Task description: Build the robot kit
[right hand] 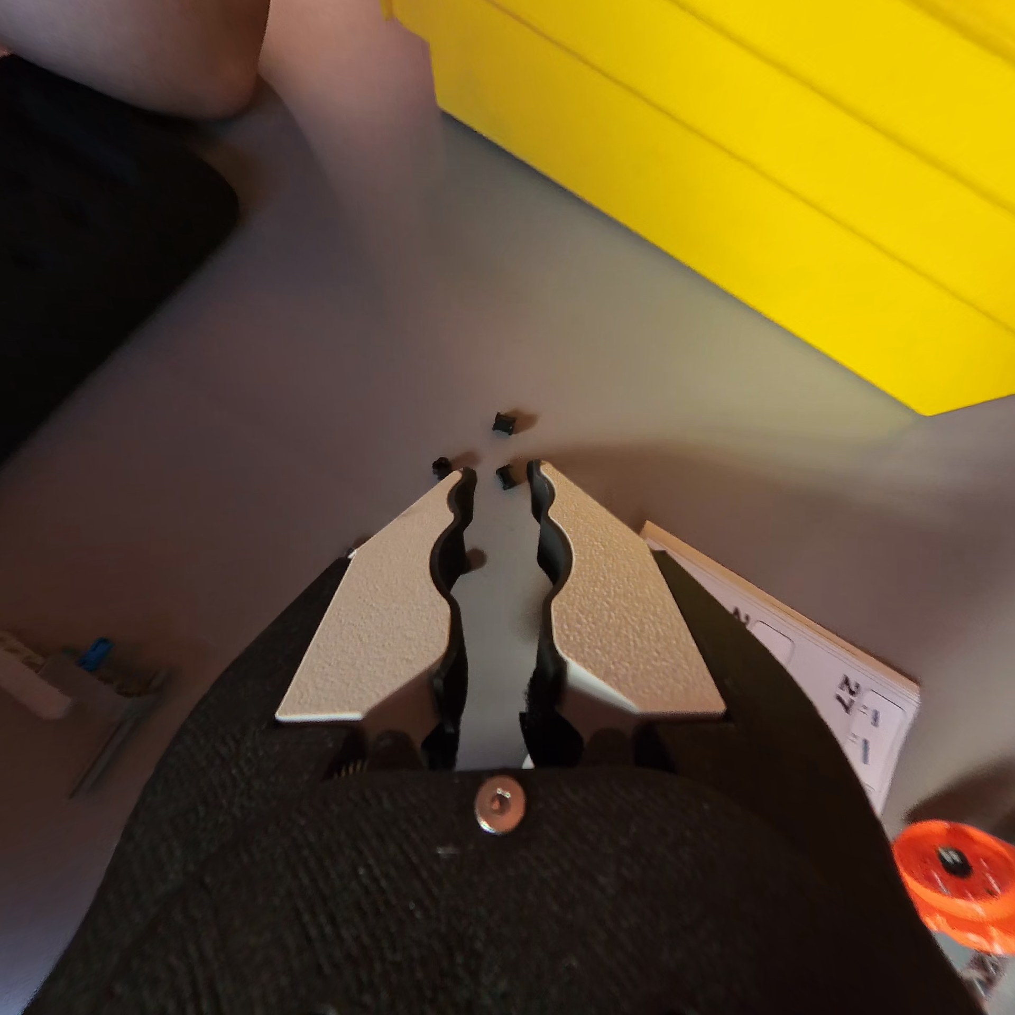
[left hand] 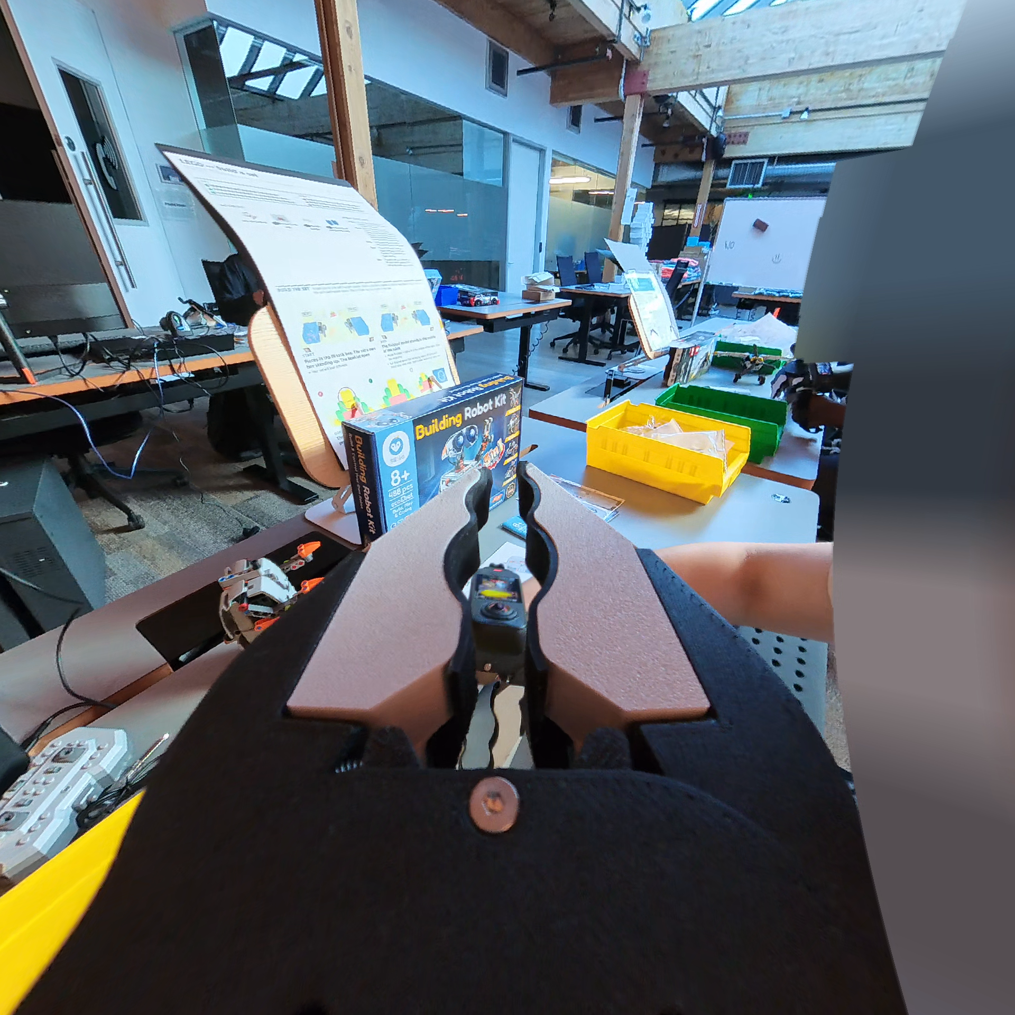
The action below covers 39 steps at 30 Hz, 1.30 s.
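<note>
In the right wrist view my right gripper point(right hand: 501, 473) points down at a grey table point(right hand: 329, 357), open and empty. Three small black pieces lie at its tips: one point(right hand: 505, 477) just inside the right fingertip, one point(right hand: 440, 467) just outside the left fingertip, and one point(right hand: 504, 423) a little ahead. In the left wrist view my left gripper point(left hand: 504, 479) is held above the table, its jaws slightly apart and empty. A black camera unit point(left hand: 497, 609) shows through the gap, farther off. A blue robot kit box point(left hand: 439, 456) stands beyond the tips.
A yellow bin point(right hand: 769, 192) sits close ahead on the right, also in the left view point(left hand: 664, 456), with a green bin point(left hand: 725, 412) behind. An instruction board point(left hand: 329, 285), a small brick model point(left hand: 258, 593), a booklet point(right hand: 796, 659), an orange wheel point(right hand: 955, 884) and a person's arm point(left hand: 741, 587) are near.
</note>
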Each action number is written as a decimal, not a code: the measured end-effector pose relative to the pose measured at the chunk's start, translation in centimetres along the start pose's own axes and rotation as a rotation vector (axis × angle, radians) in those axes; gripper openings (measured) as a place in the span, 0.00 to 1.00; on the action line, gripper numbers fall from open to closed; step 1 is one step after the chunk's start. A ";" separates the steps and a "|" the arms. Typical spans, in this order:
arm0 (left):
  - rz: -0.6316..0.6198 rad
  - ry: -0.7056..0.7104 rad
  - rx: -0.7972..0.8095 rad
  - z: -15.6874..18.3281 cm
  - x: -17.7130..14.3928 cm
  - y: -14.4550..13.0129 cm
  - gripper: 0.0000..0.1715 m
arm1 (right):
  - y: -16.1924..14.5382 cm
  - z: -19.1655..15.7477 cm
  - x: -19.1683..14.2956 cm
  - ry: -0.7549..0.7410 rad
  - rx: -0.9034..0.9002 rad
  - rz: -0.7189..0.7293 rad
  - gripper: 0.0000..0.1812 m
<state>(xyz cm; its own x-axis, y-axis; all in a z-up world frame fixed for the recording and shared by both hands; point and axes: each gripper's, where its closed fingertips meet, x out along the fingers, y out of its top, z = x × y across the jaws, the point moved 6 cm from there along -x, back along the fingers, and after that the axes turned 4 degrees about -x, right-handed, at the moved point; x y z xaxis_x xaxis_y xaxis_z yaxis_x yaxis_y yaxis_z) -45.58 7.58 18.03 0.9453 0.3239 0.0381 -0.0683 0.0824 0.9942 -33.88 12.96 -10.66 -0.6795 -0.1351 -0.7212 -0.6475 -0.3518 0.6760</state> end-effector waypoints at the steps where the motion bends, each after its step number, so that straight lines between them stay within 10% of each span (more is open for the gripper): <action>1: -0.001 0.000 -0.005 0.0 0.0 0.0 0.04 | -0.1 0.1 0.2 0.007 -0.001 -0.010 0.10; 7: 0.014 -0.013 -0.010 0.1 -0.3 0.1 0.04 | -0.4 0.5 0.4 0.022 0.090 -0.046 0.03; 11: -0.009 -0.056 -0.015 0.9 0.1 0.0 0.04 | 2.9 -0.8 -6.5 -0.323 0.042 0.081 0.03; 15: -0.138 -0.107 -0.045 2.3 2.7 -1.6 0.08 | 2.4 -7.6 -12.7 -0.653 0.035 0.113 0.03; 20: -0.287 -0.112 -0.144 4.1 5.5 -9.3 0.07 | -1.3 -15.7 -12.8 -0.841 0.096 0.034 0.03; 28: -0.531 -0.075 -0.019 6.6 7.1 -27.1 0.21 | -4.1 -17.9 -8.5 -0.668 0.233 -0.062 0.03; 34: -0.698 -0.146 0.205 7.1 8.6 -29.1 0.32 | -4.5 -18.1 -8.4 -0.619 0.307 -0.060 0.03; 39: -0.695 -0.114 0.179 7.1 8.9 -29.1 0.22 | -3.2 -18.1 -9.4 -0.685 0.262 0.002 0.03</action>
<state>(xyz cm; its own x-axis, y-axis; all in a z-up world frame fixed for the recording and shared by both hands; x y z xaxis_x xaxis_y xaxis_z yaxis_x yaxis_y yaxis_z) -32.94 1.39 -9.84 0.7792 0.1518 -0.6081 0.6043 0.0754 0.7932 -19.19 -1.37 -8.83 -0.6884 0.5043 -0.5213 -0.6491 -0.1076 0.7531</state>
